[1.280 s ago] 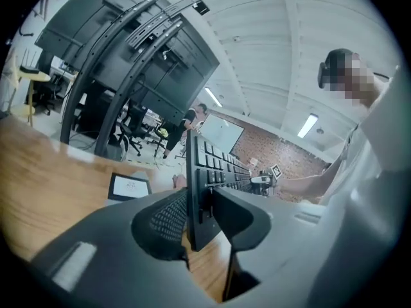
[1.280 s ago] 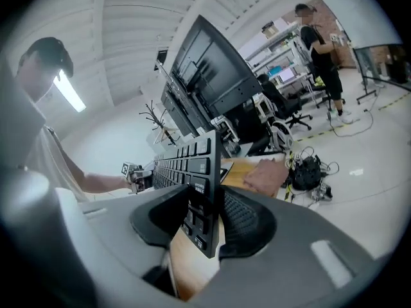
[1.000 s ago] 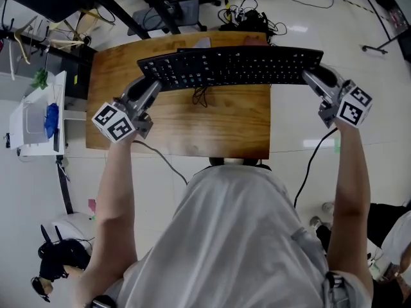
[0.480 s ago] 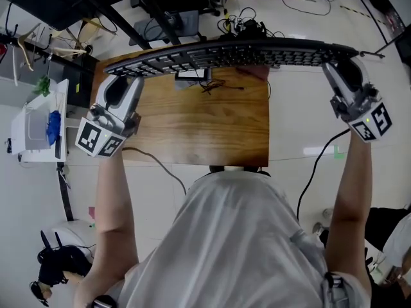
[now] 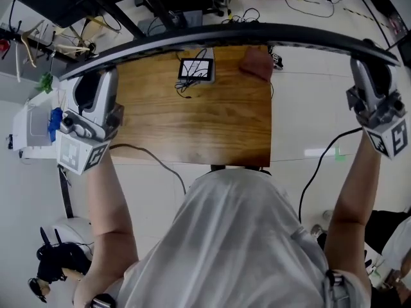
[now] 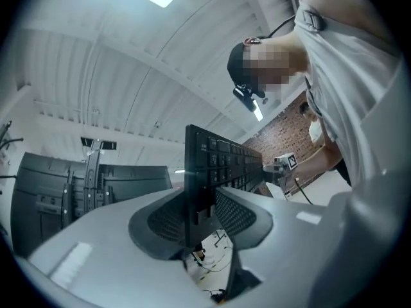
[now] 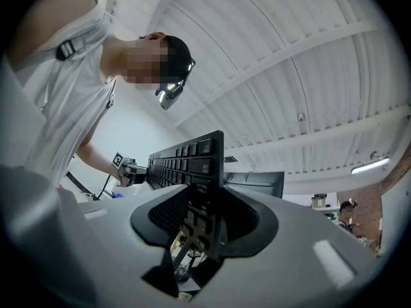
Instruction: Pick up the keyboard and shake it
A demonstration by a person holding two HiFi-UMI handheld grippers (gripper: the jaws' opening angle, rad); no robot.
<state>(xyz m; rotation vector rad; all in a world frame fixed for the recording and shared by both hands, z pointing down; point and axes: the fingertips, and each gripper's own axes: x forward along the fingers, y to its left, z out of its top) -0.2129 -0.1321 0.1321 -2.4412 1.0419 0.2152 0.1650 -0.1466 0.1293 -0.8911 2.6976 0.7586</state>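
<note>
The keyboard (image 5: 231, 34) is up above the table (image 5: 192, 127), seen edge-on from the head view, so its keys are hidden. The left gripper (image 5: 95, 72) and the right gripper (image 5: 369, 53) clamp its ends. The left jaws have just been opening a little around it.

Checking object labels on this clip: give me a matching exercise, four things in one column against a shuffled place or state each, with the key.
Things
1. keyboard
2. right gripper
3. table
4. screen device

Places or states
A. lies on the wood near the far edge
B. clamped on one end of the keyboard
C. up off the table, edge-on to the head view
D. wooden, below the keyboard

Pairs: 1-C, 2-B, 3-D, 4-A
</note>
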